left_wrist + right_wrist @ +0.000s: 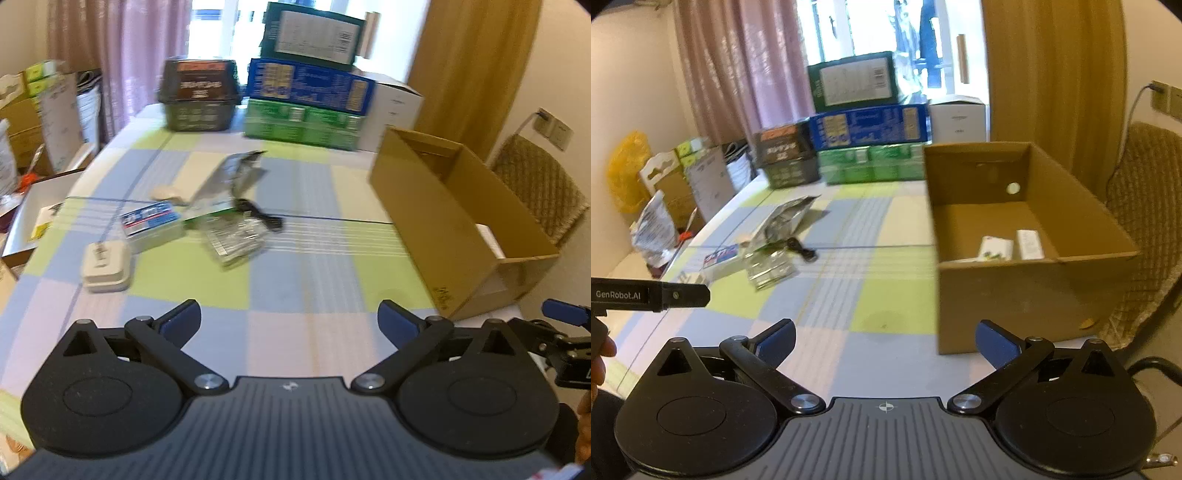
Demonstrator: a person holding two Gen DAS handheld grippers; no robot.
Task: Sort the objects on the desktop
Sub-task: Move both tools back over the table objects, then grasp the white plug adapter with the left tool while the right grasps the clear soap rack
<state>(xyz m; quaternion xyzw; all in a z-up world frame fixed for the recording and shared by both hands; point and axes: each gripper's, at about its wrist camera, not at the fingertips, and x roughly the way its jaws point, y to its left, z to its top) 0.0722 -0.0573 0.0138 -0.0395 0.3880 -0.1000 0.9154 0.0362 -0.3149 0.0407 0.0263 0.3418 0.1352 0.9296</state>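
Hovering above the near edge of the checked tablecloth (288,280), both grippers are standing wide and carrying nothing: the left gripper (290,321) is facing the loose clutter, the right gripper (885,341) is facing the near left corner of the cardboard box (1015,295). The things waiting to be sorted are lying in a loose cluster at mid-table, left of the box and well apart from it: a white block-shaped device (106,266) nearest and farthest left, a blue-and-white printed carton (151,223) just beyond it, a clear crinkled packet (236,240) touching or overlapping a green-edged item, a black cable (262,216) lying by the packet's far right, and a silver foil pouch (236,173) farther back. Two white items (1012,245) are already resting on the box floor, so the sort is looking partly done. Judgement: the step in hand is reaching for the next piece, and the white block is looking the easiest candidate for the left gripper, being closest, rigid and standing clear of its neighbours. Doing it well is meaning squaring the fingers across its short sides and coming down low enough to grip the body, not the rim. The packet and pouch are likely slippery and thin, so pinching an edge would suit them better. The view is blurring, so labels are not readable. The stacked boxes (306,96) at the far edge are looking like background, not targets.
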